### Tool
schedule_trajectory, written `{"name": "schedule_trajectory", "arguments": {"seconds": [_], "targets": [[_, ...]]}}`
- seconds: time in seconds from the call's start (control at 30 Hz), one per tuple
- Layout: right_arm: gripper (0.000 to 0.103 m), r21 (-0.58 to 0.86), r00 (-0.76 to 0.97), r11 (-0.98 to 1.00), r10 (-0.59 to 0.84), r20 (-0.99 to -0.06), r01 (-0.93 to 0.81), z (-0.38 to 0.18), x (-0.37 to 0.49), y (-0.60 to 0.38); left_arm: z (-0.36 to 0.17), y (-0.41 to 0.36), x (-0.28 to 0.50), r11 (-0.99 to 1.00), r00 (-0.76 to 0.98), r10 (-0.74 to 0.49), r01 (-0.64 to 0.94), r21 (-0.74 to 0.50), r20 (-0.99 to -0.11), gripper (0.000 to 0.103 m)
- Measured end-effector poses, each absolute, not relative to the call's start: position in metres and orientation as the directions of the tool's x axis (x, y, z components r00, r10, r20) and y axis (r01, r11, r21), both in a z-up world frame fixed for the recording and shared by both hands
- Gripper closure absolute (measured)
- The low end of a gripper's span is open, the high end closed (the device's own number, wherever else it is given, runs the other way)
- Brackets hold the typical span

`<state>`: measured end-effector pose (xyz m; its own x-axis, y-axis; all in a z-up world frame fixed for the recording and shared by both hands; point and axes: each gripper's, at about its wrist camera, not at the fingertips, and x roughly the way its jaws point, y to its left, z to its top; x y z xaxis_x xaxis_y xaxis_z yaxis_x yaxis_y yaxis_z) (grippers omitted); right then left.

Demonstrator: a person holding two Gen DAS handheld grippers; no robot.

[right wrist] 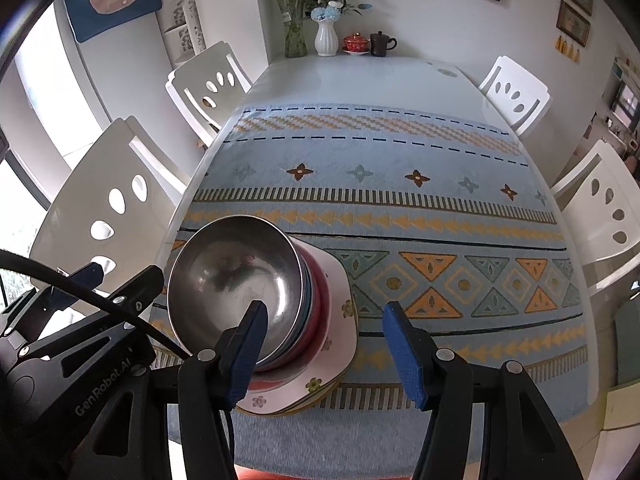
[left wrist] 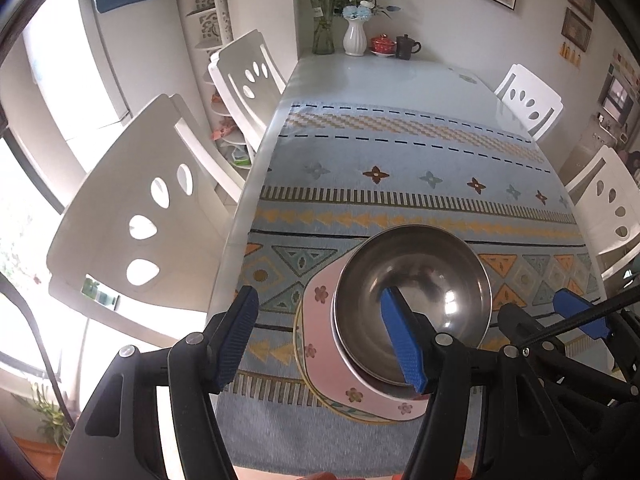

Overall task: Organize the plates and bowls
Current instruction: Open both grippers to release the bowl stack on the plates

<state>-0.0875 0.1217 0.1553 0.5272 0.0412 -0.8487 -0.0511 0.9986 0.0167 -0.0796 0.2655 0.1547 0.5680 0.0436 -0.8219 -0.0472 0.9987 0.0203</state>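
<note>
Steel bowl: empty, topping nested bowls on pink plate.
Left gripper: fingers spread.
Right gripper: fingers spread.

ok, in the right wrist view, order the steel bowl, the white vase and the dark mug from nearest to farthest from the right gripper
1. Steel bowl: just left of the right gripper, atop the stacked dishes by its left finger.
2. White vase and dark mug: both at the table's far end, vase left, mug right; too close to call.
</note>
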Motion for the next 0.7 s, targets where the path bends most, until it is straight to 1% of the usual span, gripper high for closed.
{"name": "schedule_trajectory", "arguments": {"seconds": [0.13, 0.23, 0.53, 0.7], "targets": [[0.045, 0.016, 0.532, 0.999, 0.037, -0.846, -0.043, 0.156, -0.085, 0.121, 0.157, 0.264, -0.079, 0.999, 0.583, 0.045, -0.045, 0.023, -0.811, 0.041], [0.045, 0.009, 0.538, 0.999, 0.029, -0.843, -0.040, 0.158, -0.084, 0.122, 0.160, 0.262, -0.079, 0.999, 0.598, 0.045, -0.040, 0.026, -0.800, 0.038], [0.045, 0.003, 0.540, 0.999, 0.026, -0.841, -0.043, 0.159, -0.080, 0.121, 0.162, 0.262, -0.079, 0.998, 0.609, 0.051, -0.050, 0.026, -0.792, 0.038], [0.045, 0.000, 0.545, 0.999, 0.022, -0.838, -0.041, 0.160, -0.080, 0.119, 0.166, 0.259, -0.081, 0.998, 0.635, 0.067, -0.055, 0.041, -0.770, 0.038]]}}
